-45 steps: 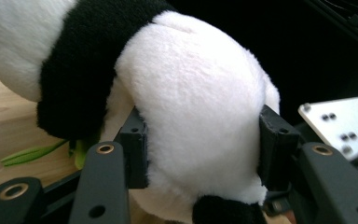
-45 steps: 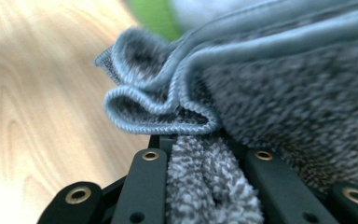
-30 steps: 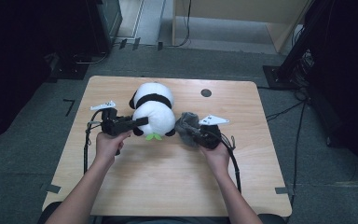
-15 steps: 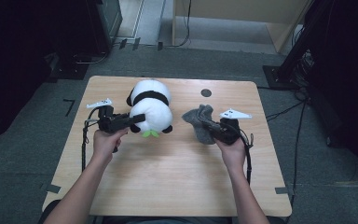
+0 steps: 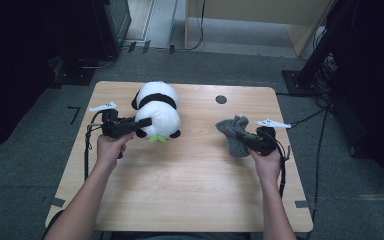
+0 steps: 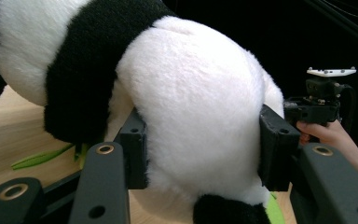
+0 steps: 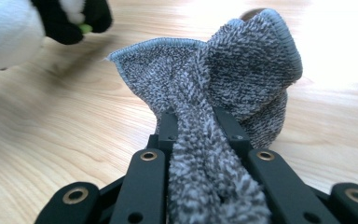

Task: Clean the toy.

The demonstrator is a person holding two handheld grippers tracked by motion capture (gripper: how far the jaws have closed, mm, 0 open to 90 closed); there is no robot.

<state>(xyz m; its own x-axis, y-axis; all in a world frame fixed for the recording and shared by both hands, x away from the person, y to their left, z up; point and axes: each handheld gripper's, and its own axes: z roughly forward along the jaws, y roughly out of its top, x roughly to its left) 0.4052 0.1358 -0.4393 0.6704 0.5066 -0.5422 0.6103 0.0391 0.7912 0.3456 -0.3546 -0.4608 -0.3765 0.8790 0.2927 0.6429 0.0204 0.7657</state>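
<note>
A black-and-white plush panda [image 5: 156, 107] lies on the wooden table [image 5: 190, 175], left of centre, with a green leaf [image 5: 156, 138] at its near side. My left gripper [image 5: 141, 123] is shut on the panda's white rear end [image 6: 200, 121], both pads [image 6: 134, 154] pressing into the fur. At the right, my right gripper [image 5: 241, 137] is shut on a bunched grey towel [image 5: 234, 134]. The towel [image 7: 223, 102] runs between the jaws and fans out beyond them, just over the table top.
A small dark round hole [image 5: 221, 99] sits in the table near its far edge. Cables trail from both grippers over the table's sides. Bare wood lies between the panda and the towel and along the near half. Dark equipment stands on the floor around the table.
My right gripper has carried the grey towel to the right, away from the panda, opening a wide gap between them. The left gripper and panda have stayed where they were.
</note>
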